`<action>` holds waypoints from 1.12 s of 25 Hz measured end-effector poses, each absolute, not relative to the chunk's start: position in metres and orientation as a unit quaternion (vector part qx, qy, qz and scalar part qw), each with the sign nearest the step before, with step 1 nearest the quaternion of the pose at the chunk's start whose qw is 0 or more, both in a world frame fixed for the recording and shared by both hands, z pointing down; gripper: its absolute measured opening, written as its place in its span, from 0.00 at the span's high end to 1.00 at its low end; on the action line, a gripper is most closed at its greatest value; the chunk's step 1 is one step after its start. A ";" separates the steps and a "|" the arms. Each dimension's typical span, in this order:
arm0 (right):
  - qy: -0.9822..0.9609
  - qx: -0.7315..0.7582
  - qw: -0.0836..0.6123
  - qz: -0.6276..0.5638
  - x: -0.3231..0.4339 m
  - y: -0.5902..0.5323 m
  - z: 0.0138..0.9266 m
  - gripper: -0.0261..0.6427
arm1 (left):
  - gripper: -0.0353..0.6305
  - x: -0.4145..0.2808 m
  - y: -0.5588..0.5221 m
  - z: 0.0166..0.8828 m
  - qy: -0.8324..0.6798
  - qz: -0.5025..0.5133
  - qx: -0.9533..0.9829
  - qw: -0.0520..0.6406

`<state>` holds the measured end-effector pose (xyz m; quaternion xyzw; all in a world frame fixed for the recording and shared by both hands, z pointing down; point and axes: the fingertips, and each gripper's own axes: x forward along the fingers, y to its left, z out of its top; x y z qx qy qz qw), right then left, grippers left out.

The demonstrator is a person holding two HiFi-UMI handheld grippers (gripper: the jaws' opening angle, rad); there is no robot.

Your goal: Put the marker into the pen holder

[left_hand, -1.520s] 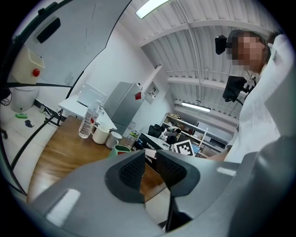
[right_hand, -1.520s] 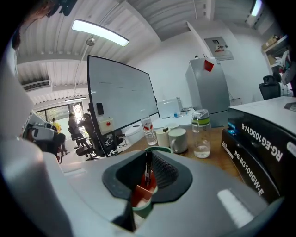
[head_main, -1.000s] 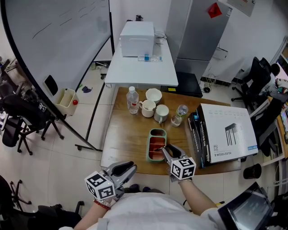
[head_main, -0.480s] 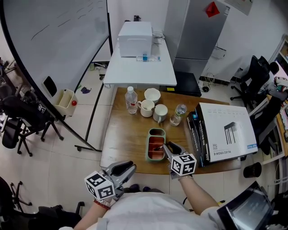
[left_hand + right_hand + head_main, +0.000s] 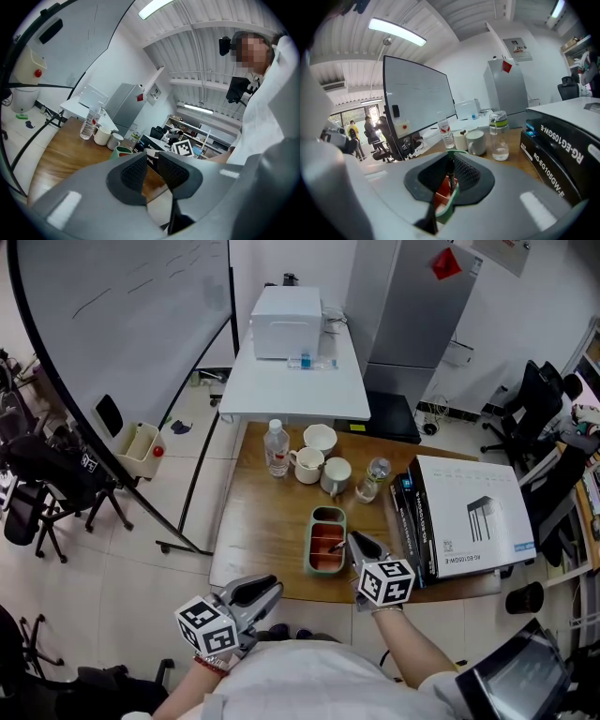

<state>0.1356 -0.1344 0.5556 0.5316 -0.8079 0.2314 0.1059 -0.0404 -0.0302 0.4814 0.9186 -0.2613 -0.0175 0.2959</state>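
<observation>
A green oblong tray (image 5: pixel 312 542) with an orange-red inside lies on the wooden table (image 5: pixel 262 512); its rim (image 5: pixel 447 206) shows under the jaws in the right gripper view. My right gripper (image 5: pixel 345 546) hangs over the tray's right side. Its jaws have just been closing and now pinch a thin dark marker (image 5: pixel 449 177) that stands upright between the pads. In the head view the marker (image 5: pixel 340 546) is a small dark sliver at the fingertips. My left gripper (image 5: pixel 263 592) hovers off the table's front edge, its jaws a little apart with nothing between them (image 5: pixel 152 168).
Behind the tray stand two white mugs (image 5: pixel 307 467) (image 5: pixel 336 476), a white bowl (image 5: pixel 320 439), a plastic bottle (image 5: pixel 277 448) and a glass jar (image 5: pixel 377 476). A large white box (image 5: pixel 473 517) on dark boxes fills the table's right. A white table (image 5: pixel 295 381) lies beyond.
The right gripper's jaws, wide open over the tray before, are now closed on the marker, and the gripper has risen slightly. The left gripper has stayed put.
</observation>
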 end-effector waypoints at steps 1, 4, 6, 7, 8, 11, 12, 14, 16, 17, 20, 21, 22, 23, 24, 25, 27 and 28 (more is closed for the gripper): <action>-0.808 0.534 0.095 0.232 0.136 -0.134 0.548 0.92 | 0.83 -0.039 -0.029 0.481 -0.260 -0.015 0.919 0.296; -0.809 0.535 0.065 0.233 0.135 -0.130 0.526 0.92 | 0.83 -0.036 -0.027 0.481 -0.255 -0.007 0.921 0.296; -0.813 0.532 0.051 0.230 0.133 -0.125 0.513 0.92 | 0.83 -0.034 -0.026 0.481 -0.253 -0.007 0.921 0.295; -0.815 0.530 0.045 0.229 0.132 -0.123 0.508 0.92 | 0.83 -0.035 -0.025 0.480 -0.254 -0.005 0.921 0.295; -0.817 0.528 0.039 0.228 0.131 -0.120 0.503 0.92 | 0.83 -0.035 -0.025 0.479 -0.255 -0.003 0.921 0.295; -0.823 0.522 0.022 0.223 0.128 -0.114 0.487 0.92 | 0.83 -0.035 -0.024 0.480 -0.254 -0.004 0.921 0.295; -0.825 0.520 0.017 0.220 0.128 -0.112 0.483 0.92 | 0.83 -0.034 -0.023 0.480 -0.253 -0.005 0.921 0.295; -0.829 0.516 0.011 0.215 0.126 -0.110 0.475 0.92 | 0.83 -0.035 -0.022 0.480 -0.254 -0.003 0.921 0.295; -0.830 0.514 0.005 0.214 0.126 -0.108 0.468 0.92 | 0.83 -0.035 -0.021 0.481 -0.254 -0.005 0.921 0.294; -0.830 0.514 0.002 0.215 0.126 -0.106 0.466 0.92 | 0.83 -0.035 -0.021 0.483 -0.253 -0.006 0.921 0.294; -0.828 0.515 -0.003 0.223 0.126 -0.100 0.461 0.92 | 0.83 -0.035 -0.018 0.485 -0.254 -0.006 0.921 0.295; -0.828 0.514 -0.005 0.224 0.126 -0.098 0.460 0.92 | 0.83 -0.035 -0.018 0.485 -0.254 -0.005 0.921 0.296; -0.829 0.513 -0.007 0.223 0.125 -0.096 0.460 0.92 | 0.83 -0.035 -0.018 0.486 -0.253 -0.004 0.921 0.296; -0.830 0.511 -0.009 0.222 0.124 -0.095 0.459 0.92 | 0.83 -0.035 -0.017 0.487 -0.253 -0.003 0.921 0.297; -0.831 0.510 -0.008 0.221 0.123 -0.093 0.460 0.92 | 0.83 -0.034 -0.017 0.487 -0.253 -0.001 0.920 0.298; -0.832 0.509 -0.008 0.220 0.122 -0.092 0.461 0.92 | 0.83 -0.034 -0.017 0.486 -0.254 0.001 0.920 0.299; -0.833 0.507 -0.008 0.222 0.120 -0.091 0.466 0.92 | 0.83 -0.034 -0.017 0.486 -0.254 0.003 0.920 0.299; -0.833 0.507 -0.008 0.224 0.119 -0.091 0.470 0.92 | 0.83 -0.034 -0.017 0.487 -0.253 0.001 0.920 0.299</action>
